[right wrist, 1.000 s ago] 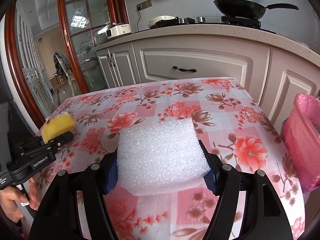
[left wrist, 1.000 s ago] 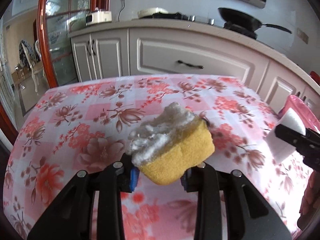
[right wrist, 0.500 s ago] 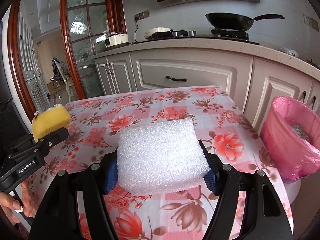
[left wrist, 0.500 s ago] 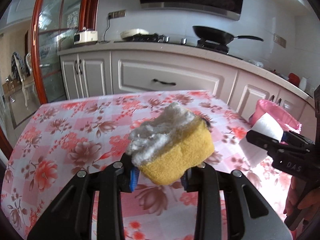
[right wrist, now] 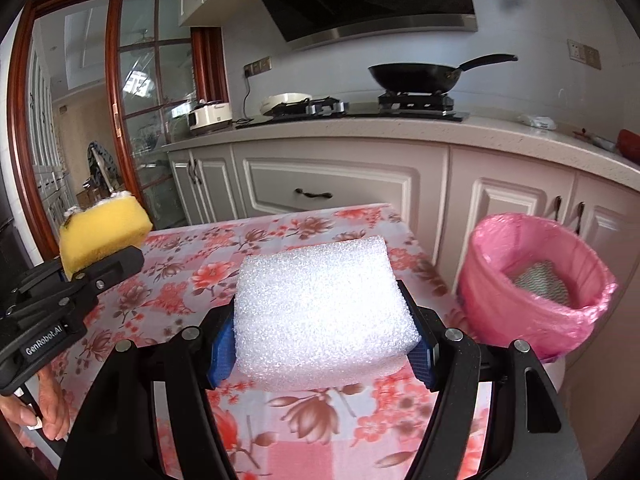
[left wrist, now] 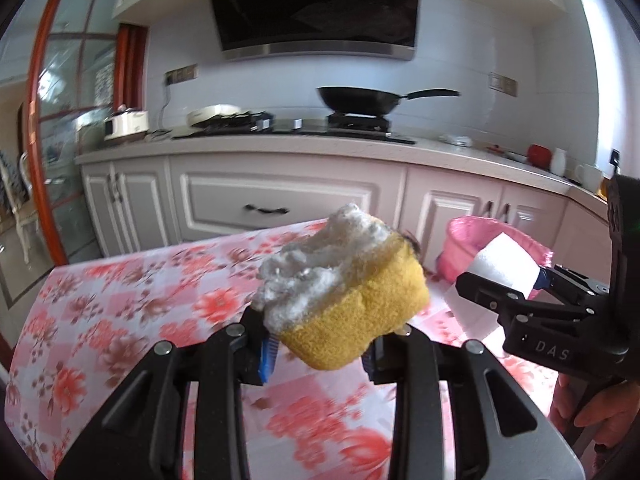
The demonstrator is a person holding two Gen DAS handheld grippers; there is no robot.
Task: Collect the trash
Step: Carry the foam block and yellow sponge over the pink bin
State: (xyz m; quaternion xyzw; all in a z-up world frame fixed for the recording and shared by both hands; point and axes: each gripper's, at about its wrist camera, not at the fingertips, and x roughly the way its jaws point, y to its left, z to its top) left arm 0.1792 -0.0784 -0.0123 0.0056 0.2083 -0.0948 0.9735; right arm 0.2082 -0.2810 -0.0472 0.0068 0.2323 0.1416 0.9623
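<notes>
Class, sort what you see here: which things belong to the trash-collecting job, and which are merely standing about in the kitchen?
Part of the job:
yellow sponge, held in the left gripper
white foam block, held in the right gripper
pink-lined bin

Just standing about:
black wok
rice cooker
floral tablecloth

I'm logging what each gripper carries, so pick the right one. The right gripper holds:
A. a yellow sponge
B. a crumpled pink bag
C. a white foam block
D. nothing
C: in the right wrist view the right gripper has its jaws clamped on the white foam block, while the yellow sponge sits in the left gripper.
</notes>
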